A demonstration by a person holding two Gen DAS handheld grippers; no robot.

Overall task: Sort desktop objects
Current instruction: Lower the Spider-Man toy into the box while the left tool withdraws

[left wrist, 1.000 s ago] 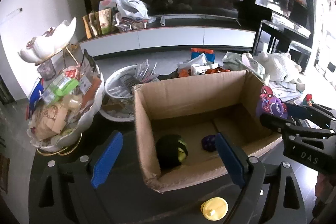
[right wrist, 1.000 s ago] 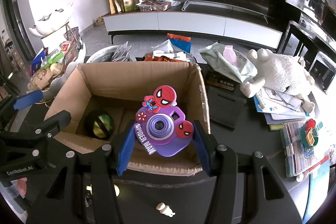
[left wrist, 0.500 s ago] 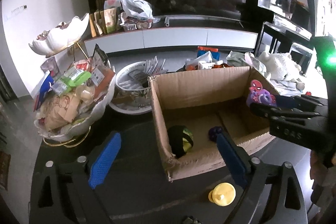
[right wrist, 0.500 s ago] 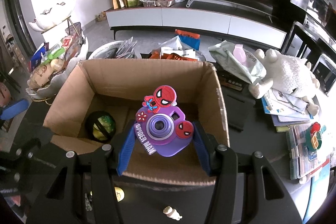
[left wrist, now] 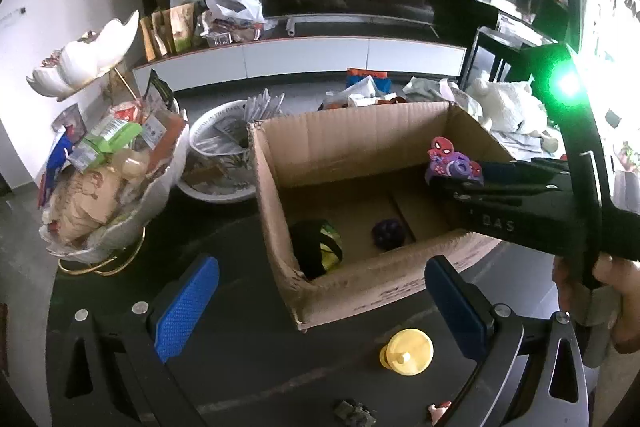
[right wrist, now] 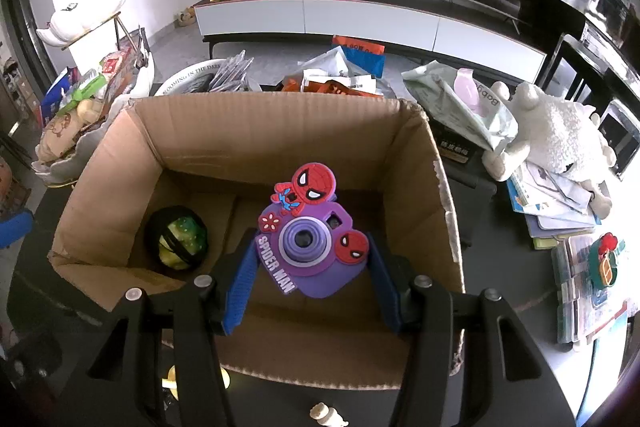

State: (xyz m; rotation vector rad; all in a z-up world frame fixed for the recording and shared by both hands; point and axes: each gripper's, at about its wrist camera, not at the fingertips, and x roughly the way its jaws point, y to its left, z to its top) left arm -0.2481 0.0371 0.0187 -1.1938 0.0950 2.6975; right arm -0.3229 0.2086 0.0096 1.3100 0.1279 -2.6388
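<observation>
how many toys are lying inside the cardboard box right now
2. A black-and-green ball lies in the near-left corner of the brown cardboard box; a small purple spiky ball sits mid-floor. The near wall may hide more. The purple Spider-Man toy camera is held above it.

At six o'clock on the desk (left wrist: pixel 248 367), a small dark object (left wrist: pixel 354 411) and a red-white figure (left wrist: pixel 439 410) are cut off by the edge, too small to identify.

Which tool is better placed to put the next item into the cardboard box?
Right. The right tool already grips the purple toy camera over the cardboard box; the left tool is opening, empty, outside the box.
</observation>
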